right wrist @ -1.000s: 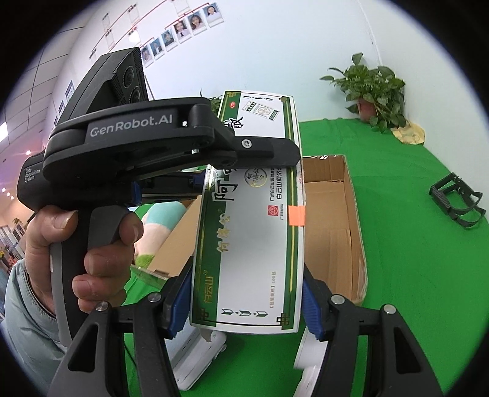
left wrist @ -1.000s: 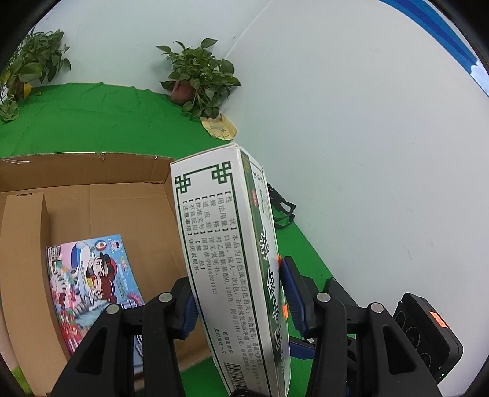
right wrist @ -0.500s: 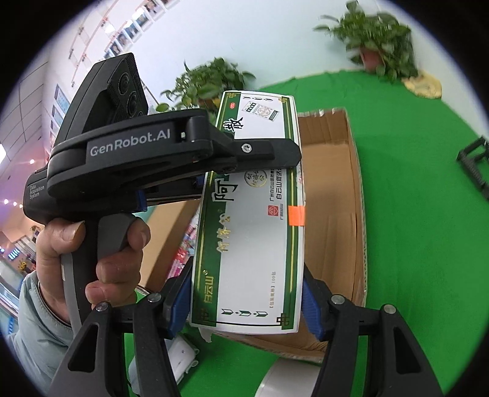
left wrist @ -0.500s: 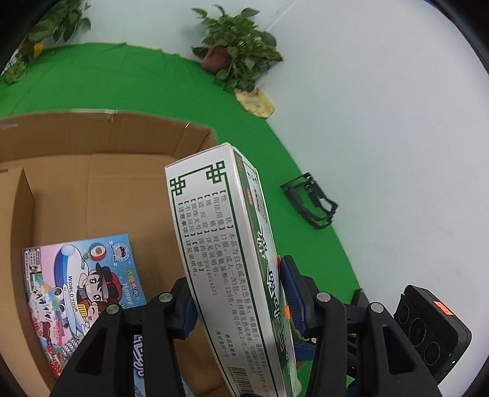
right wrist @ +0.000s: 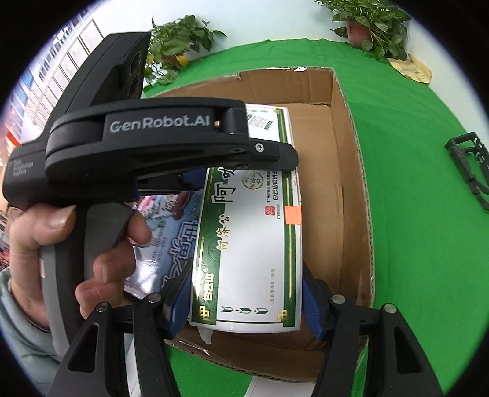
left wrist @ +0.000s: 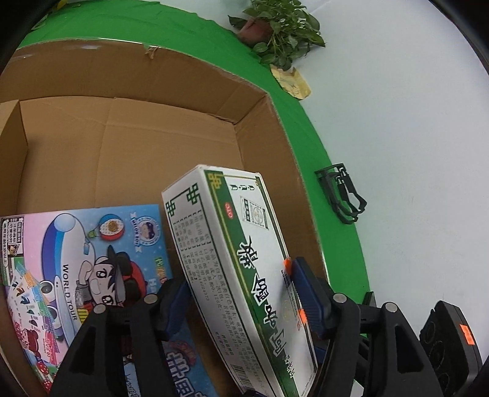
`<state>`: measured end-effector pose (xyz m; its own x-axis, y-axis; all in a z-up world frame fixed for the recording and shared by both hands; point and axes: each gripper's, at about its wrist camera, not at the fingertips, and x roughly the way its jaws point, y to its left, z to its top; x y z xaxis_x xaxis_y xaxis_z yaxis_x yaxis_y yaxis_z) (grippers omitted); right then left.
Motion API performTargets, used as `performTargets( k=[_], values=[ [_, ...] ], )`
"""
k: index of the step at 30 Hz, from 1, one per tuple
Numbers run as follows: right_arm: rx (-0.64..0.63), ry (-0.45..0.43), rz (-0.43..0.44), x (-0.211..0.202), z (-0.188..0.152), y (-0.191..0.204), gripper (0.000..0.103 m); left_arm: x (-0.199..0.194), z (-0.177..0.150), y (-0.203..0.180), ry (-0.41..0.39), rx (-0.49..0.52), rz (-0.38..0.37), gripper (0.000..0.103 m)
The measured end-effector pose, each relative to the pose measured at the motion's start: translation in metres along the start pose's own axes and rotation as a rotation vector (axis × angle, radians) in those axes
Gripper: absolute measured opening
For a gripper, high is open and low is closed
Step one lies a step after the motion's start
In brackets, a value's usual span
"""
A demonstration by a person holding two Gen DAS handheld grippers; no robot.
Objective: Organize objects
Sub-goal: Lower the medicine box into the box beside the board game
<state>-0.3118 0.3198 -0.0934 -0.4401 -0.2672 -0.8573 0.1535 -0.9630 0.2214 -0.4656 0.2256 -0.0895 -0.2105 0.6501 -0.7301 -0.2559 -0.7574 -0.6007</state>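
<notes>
A white and green medicine box hangs low inside an open cardboard carton, to the right of a colourful cartoon picture box lying on the carton floor. My right gripper is shut on the medicine box, blue pads pressed on its two long edges. My left gripper has the same box between its fingers, but its jaws are opening. The box sits twisted and loose between the pads. In the right wrist view a hand holds the left gripper, whose upper finger crosses over the box.
The carton stands on a green cloth. A black plastic frame lies on the cloth to the right of the carton. Potted plants stand at the far edge, by a white floor.
Both grippers have come down with the medicine box, from above the carton to inside it. The left jaws have widened, and the box now lies twisted between them.
</notes>
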Motion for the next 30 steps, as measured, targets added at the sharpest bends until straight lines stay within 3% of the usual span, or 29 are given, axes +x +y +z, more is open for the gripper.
performTargets(
  k=[2,5,7,9,22,27,30],
  values=[
    [-0.006,0.011,-0.026,0.001,-0.003,0.003,0.06,-0.002,0.001,0.002,0.005,0.003,0.014,0.064],
    [0.002,0.031,-0.063,0.005,-0.001,0.003,0.06,-0.012,-0.004,0.007,0.058,0.053,-0.049,0.064],
    [0.002,0.042,-0.075,0.008,0.0,0.004,0.06,-0.024,-0.007,0.011,0.057,0.067,-0.047,0.067],
    [-0.006,0.054,-0.099,0.011,0.001,0.007,0.06,-0.034,-0.007,0.014,0.014,0.077,0.023,0.075],
    [-0.005,0.106,-0.134,0.023,-0.002,0.021,0.061,-0.056,-0.021,0.041,0.007,0.078,0.006,0.075],
    [-0.021,0.122,-0.126,0.024,-0.004,0.024,0.067,-0.06,-0.023,0.038,0.002,0.102,0.01,0.075],
    [-0.038,0.13,-0.101,0.025,-0.009,0.027,0.079,-0.063,-0.025,0.038,-0.008,0.106,0.015,0.075]
  ],
)
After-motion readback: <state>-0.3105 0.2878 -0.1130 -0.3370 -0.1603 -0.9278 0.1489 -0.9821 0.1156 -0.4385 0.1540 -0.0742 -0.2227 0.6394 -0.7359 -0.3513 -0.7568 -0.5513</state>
